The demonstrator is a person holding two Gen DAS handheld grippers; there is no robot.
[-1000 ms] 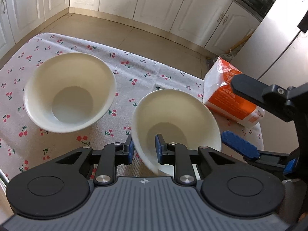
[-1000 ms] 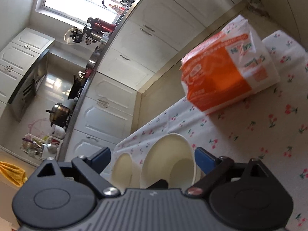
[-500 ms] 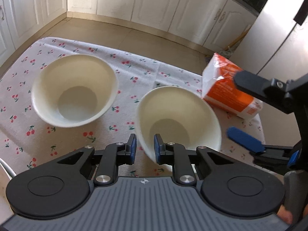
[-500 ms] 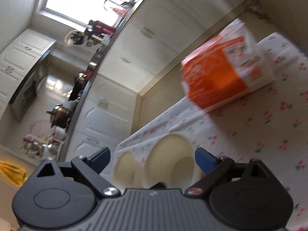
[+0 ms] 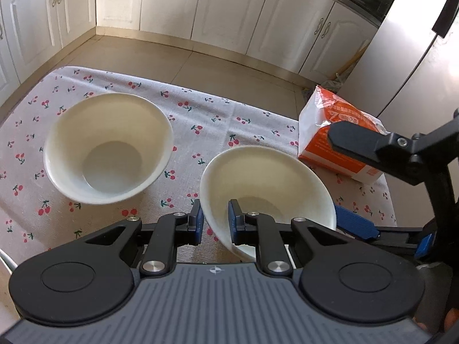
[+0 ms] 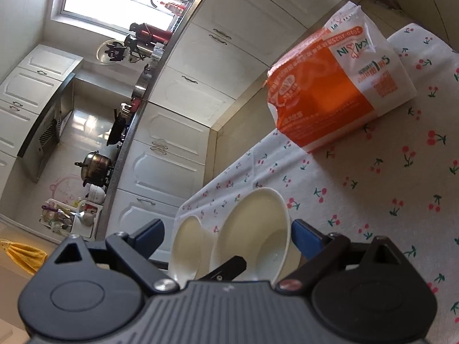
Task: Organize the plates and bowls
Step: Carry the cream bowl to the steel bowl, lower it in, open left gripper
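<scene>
Two white bowls are on the cherry-print tablecloth (image 5: 200,109). The left bowl (image 5: 109,149) stands flat and untouched. The right bowl (image 5: 266,180) is tilted, its near rim between the closing jaws of my left gripper (image 5: 215,218), whose pads press the wall inside and outside. My right gripper (image 5: 334,172) comes in from the right, open wide, its lower blue pad beside that bowl's right rim. In the right wrist view the held bowl (image 6: 258,223) and the other bowl (image 6: 186,246) appear between the spread fingers of the right gripper (image 6: 228,235).
An orange and white tissue pack (image 5: 321,109) (image 6: 330,86) lies at the table's far right corner. Beyond the table's far edge are the tiled floor, white cabinets (image 5: 223,8) and a steel fridge (image 5: 416,57).
The left jaws have narrowed a little on the right bowl's rim. The right gripper has barely shifted and stays wide. Both bowls keep their places.
</scene>
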